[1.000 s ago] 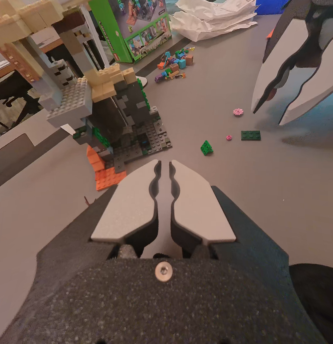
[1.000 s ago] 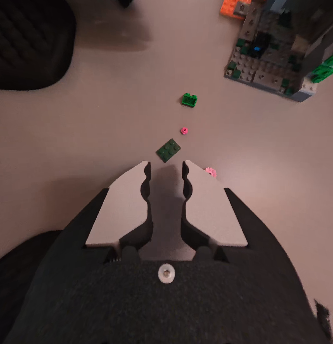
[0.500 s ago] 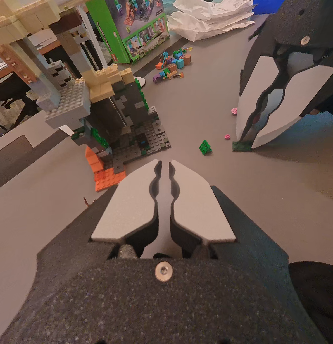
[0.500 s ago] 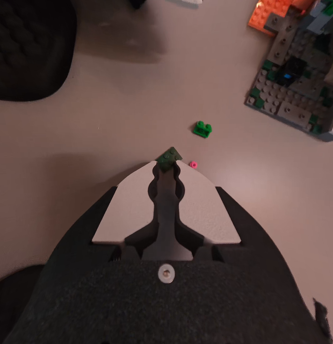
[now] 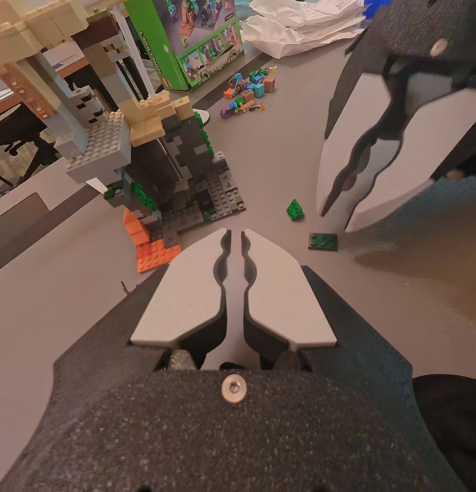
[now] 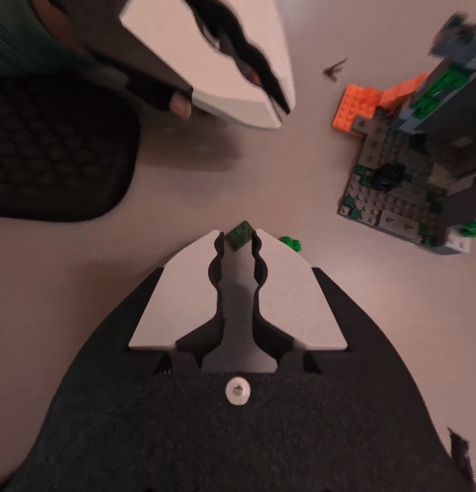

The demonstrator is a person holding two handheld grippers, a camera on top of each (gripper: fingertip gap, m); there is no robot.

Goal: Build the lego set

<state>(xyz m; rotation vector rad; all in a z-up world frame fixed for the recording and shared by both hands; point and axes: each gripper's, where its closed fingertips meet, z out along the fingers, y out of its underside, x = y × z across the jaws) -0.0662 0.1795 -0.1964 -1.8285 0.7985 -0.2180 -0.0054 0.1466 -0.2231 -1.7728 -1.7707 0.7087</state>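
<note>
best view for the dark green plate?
Left wrist view: the dark green plate lies flat on the table, whole and sharp, beside the right gripper. Right wrist view shows it blurred, partly hidden between the fingertips.

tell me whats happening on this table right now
A person is building a lego set with two handheld grippers. The right gripper hangs just over a dark green plate lying flat on the grey table, fingers apart around it, not gripping. The left gripper waits nearly closed and empty beside the half-built model. A bright green brick lies loose nearby.
</note>
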